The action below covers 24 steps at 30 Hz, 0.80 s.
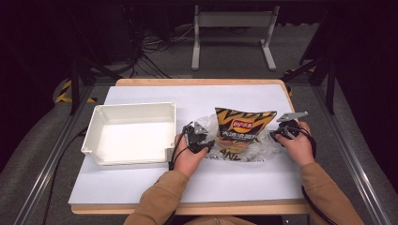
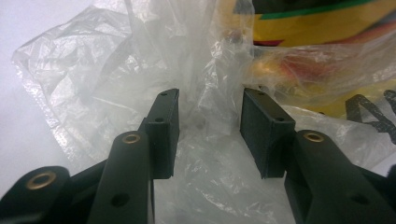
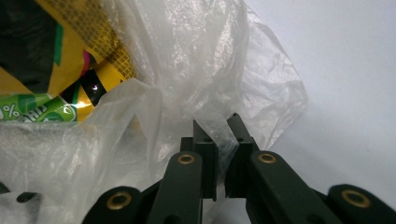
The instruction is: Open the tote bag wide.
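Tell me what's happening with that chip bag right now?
Right hand-held gripper shut on clear plastic bag. Left hand-held gripper open around its film. Chip bag partly inside. White bin stands aside, nothing blocking.

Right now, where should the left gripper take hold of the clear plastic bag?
On the loose film bunched up between its fingers, at the clear plastic bag's left edge, coming in level from that side. The film stands free there, clear of the chip packet; the right gripper pinches the opposite edge.

chip bag [image 1: 243,125]: yellow, black zigzags | plastic bag [image 1: 263,146]: clear | tray [image 1: 101,114]: white
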### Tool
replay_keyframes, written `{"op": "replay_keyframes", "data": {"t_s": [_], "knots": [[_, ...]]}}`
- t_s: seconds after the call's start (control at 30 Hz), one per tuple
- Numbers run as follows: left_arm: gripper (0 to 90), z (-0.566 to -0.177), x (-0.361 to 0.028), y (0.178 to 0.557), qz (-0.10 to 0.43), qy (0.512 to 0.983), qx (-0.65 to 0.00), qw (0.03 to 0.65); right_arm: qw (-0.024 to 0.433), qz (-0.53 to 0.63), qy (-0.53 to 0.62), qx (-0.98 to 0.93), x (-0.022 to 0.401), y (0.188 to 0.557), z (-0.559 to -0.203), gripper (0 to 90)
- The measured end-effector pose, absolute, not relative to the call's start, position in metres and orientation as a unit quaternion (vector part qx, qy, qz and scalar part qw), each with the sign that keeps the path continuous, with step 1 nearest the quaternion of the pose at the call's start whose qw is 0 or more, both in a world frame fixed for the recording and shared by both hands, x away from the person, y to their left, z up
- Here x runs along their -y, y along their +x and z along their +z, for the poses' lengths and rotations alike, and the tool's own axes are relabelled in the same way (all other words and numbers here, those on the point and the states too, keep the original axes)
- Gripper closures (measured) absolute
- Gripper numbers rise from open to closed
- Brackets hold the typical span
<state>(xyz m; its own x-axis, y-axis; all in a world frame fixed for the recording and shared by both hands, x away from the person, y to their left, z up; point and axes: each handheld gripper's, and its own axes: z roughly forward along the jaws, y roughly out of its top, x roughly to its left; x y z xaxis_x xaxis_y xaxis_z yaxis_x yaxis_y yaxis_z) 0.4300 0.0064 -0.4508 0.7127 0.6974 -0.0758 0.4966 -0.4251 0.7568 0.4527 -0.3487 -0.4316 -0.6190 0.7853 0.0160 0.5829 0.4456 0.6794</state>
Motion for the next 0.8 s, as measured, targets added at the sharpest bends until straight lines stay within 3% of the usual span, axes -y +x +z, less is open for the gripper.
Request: {"op": "replay_keyframes", "data": {"t_s": [0.17,0.2,0.33,0.4,0.53,0.8], "knots": [[50.7,-0.45,-0.006,0.427,0.132,0.831,-0.36,0.403,0.149,0.336,0.414,-0.833,0.353,0.451,-0.43,78.2],[46.5,-0.449,-0.007,0.425,0.131,0.828,-0.361,0.408,0.15,0.352,0.416,-0.825,0.356,0.449,-0.429,70.0],[38.2,-0.444,-0.008,0.42,0.137,0.828,-0.358,0.409,0.157,0.376,0.414,-0.814,0.36,0.445,-0.426,61.1],[33.1,-0.44,-0.01,0.418,0.14,0.83,-0.355,0.406,0.162,0.392,0.414,-0.805,0.363,0.442,-0.423,50.2],[27.1,-0.43,-0.015,0.413,0.137,0.836,-0.347,0.404,0.176,0.415,0.421,-0.787,0.369,0.437,-0.415,38.7],[21.6,-0.408,-0.028,0.397,0.132,0.846,-0.32,0.405,0.187,0.442,0.419,-0.771,0.381,0.421,-0.398,33.6]]}}
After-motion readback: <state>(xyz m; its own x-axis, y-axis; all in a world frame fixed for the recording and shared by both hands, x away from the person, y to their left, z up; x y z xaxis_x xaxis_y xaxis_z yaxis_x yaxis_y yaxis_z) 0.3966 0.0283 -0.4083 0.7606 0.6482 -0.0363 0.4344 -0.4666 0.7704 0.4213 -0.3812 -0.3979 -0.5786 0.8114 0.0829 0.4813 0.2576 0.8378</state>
